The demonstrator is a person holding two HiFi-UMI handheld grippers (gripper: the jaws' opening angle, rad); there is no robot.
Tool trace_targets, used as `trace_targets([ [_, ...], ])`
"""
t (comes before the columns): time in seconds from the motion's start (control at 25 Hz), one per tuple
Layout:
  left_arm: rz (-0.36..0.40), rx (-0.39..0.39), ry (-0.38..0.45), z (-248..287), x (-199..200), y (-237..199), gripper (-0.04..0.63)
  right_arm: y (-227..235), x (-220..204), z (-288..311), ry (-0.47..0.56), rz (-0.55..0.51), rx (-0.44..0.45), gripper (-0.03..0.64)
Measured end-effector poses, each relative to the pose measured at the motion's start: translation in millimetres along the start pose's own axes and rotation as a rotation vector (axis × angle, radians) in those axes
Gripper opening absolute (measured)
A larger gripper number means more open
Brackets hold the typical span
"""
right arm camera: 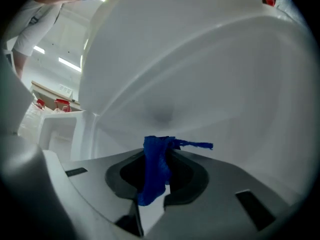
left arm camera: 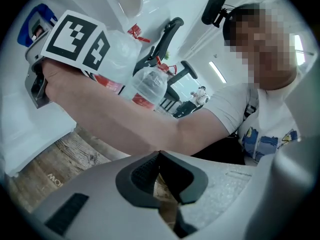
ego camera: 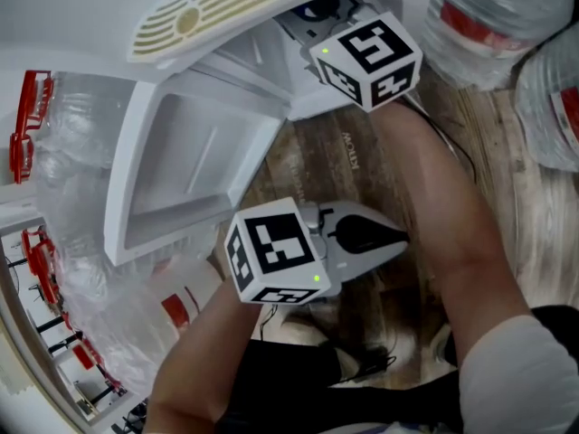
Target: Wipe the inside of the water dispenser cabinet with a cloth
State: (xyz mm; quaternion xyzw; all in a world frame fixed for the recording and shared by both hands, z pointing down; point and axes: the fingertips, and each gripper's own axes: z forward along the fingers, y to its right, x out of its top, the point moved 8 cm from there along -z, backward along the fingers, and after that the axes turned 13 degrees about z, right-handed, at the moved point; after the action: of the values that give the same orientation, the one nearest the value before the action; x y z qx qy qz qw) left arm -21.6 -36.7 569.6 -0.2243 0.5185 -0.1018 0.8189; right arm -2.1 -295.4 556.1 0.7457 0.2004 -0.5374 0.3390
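The white water dispenser stands at the top of the head view, its cabinet door swung open to the left. My right gripper reaches into the cabinet; only its marker cube shows there, and the jaws are hidden. In the right gripper view, the right gripper is shut on a blue cloth, close to a white inner wall. My left gripper hangs over the wooden floor below the cabinet. It is shut with nothing in it, as the left gripper view also shows.
Large water bottles wrapped in plastic stand at the upper right and along the left. Wooden floor lies in front of the dispenser. The person's forearm runs from the lower right up to the cabinet.
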Motion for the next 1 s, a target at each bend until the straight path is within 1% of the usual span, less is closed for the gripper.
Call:
trace_targets([
  [0.24, 0.019, 0.019, 0.007, -8.7, 7.5, 6.9, 0.003, 11.8, -5.8, 27.4, 0.017, 0.014, -0.034, 0.069],
  [0.36, 0.036, 0.026, 0.018, -11.9, 12.7, 12.4, 0.003, 17.3, -13.7, 38.2, 0.005, 0.017, -0.045, 0.064],
  [0.48, 0.037, 0.026, 0.024, -14.1, 14.0, 15.5, 0.003, 23.4, -28.3, 41.6, -0.019, 0.047, -0.066, 0.064],
  [0.72, 0.036, 0.035, 0.046, -17.4, 16.6, 15.5, 0.003, 38.0, -73.8, 35.9, -0.123, 0.116, -0.149, 0.064],
  [0.88, 0.047, 0.029, 0.036, -17.4, 17.8, 16.2, 0.003, 45.5, -104.2, 28.6, -0.214, 0.138, -0.195, 0.064],
  [1.0, 0.051, 0.029, 0.045, -17.3, 19.0, 16.8, 0.003, 52.3, -120.0, 22.2, -0.25, 0.153, -0.23, 0.064],
])
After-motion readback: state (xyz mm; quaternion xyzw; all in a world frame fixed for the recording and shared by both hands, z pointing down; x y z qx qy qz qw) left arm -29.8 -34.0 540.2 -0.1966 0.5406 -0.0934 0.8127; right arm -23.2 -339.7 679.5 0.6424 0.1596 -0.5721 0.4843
